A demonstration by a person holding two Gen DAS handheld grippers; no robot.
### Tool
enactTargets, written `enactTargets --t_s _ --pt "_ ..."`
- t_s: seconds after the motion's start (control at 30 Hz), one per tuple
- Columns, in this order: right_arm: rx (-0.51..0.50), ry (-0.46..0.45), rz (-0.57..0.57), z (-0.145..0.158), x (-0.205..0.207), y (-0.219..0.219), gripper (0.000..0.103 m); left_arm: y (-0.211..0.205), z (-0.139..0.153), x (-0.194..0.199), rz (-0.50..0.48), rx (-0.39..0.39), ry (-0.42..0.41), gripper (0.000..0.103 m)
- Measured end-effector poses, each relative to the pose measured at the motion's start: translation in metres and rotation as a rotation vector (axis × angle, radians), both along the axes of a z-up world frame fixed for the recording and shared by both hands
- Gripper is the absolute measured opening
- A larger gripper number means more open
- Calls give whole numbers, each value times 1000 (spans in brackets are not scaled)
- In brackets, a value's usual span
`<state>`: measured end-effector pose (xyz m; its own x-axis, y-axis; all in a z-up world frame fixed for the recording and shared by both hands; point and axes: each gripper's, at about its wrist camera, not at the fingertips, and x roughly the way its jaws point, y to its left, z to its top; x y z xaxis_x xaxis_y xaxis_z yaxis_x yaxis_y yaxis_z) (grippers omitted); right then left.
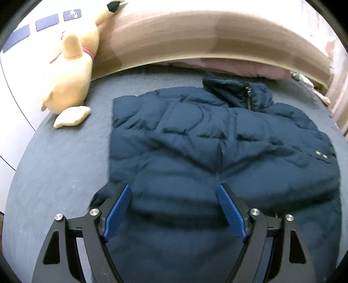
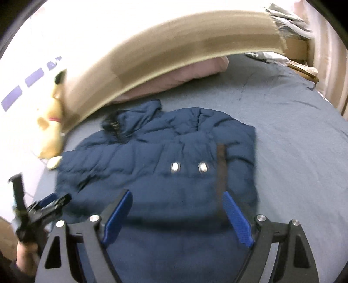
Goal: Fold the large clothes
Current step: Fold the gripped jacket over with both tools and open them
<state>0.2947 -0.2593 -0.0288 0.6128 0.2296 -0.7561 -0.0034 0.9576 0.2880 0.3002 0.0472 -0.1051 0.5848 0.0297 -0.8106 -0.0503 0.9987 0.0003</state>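
Note:
A navy puffer jacket point(image 1: 195, 139) point(image 2: 156, 165) lies spread on the grey-blue bed sheet point(image 1: 54, 174) point(image 2: 293, 141), its zipped collar point(image 1: 239, 91) toward the headboard. My left gripper point(image 1: 174, 185) hovers open over the near hem, and the fabric shows between its blue pads point(image 1: 119, 211) without being pinched. My right gripper point(image 2: 177, 193) is open too, above the hem on the jacket's right side, below two silver snaps point(image 2: 175, 167). A blurred dark strip point(image 2: 221, 165) crosses the jacket by the right finger. In the right wrist view the left gripper point(image 2: 50, 204) sits at the far left, held by a hand point(image 2: 24, 259).
A yellow plush toy point(image 1: 69, 71) point(image 2: 50, 130) leans at the bed's far left corner against the tan wooden headboard point(image 1: 195, 37) point(image 2: 152, 54). A pink pillow point(image 1: 228, 67) point(image 2: 184, 78) lies under the headboard. Bare sheet stretches right of the jacket. Clutter point(image 2: 289, 19) sits at the far right.

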Motion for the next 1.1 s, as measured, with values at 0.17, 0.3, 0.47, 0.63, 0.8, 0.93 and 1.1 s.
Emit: enactTargets --t_s 0.17,0.3,0.47,0.63,0.8,0.93,1.1 --pt "48 -6 26 7 -88 -39 91 28 18 -73 -17 -23 -32 82" --pt "121 62 -26 -10 -153 -75 92 63 16 -139 -7 -87 -4 83" --pt "286 187 -115 -56 -227 -121 92 102 1 -218 34 -184 55 84" --pt "528 244 -130 -89 -272 -139 92 110 -12 -270 1 -302 89 86" --pt "673 224 -104 -102 -277 -133 92 110 -28 -281 1 -478 126 86" --pt "725 227 -104 -112 -269 -124 92 112 -34 -280 46 -560 139 86" --pt "691 213 -88 -113 -270 -107 67 116 -29 -286 59 -622 128 86"
